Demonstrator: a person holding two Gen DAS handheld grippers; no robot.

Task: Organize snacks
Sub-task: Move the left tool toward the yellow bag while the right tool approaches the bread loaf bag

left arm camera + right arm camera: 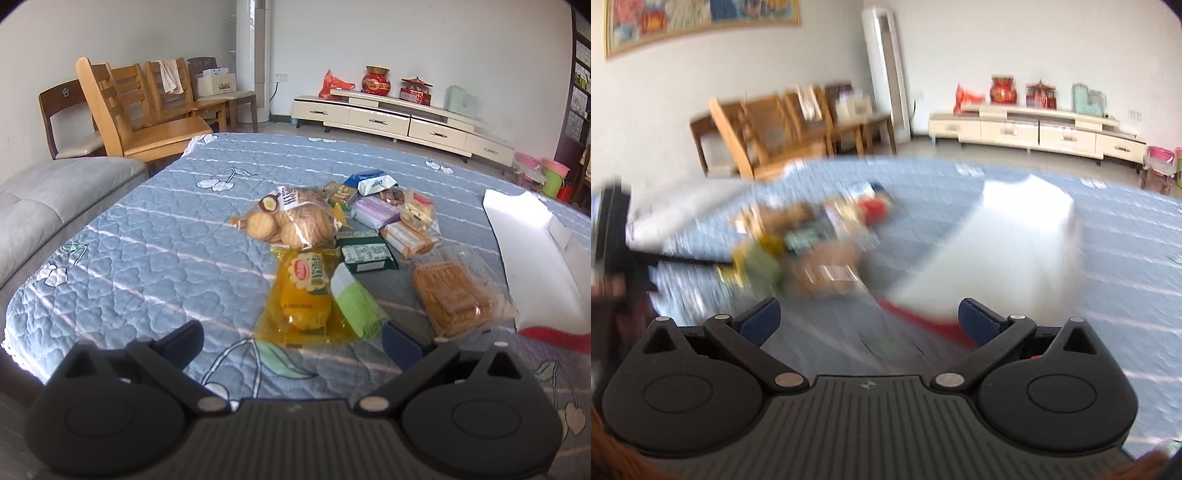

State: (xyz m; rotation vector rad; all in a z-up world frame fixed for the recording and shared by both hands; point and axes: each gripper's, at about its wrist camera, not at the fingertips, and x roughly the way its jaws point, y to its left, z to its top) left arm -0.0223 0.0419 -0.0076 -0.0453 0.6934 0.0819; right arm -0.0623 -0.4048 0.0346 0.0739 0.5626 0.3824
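Snacks (pixel 343 251) lie in one loose heap on the blue quilt (pixel 147 240), left of the white box (pixel 532 258) | left gripper (pixel 291 341) hovers before the heap, jaws apart, empty, seemingly ready to pick | right view blurred: right gripper (pixel 870 319) jaws apart, empty, facing the box.

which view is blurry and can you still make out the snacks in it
Right wrist view: heavy motion blur smears the snack pile and white box into streaks; its open right gripper stays sharp. Left wrist view: crisp, so the yellow cake packet and cookie bag read clearly, with fisheye bending at the edges.
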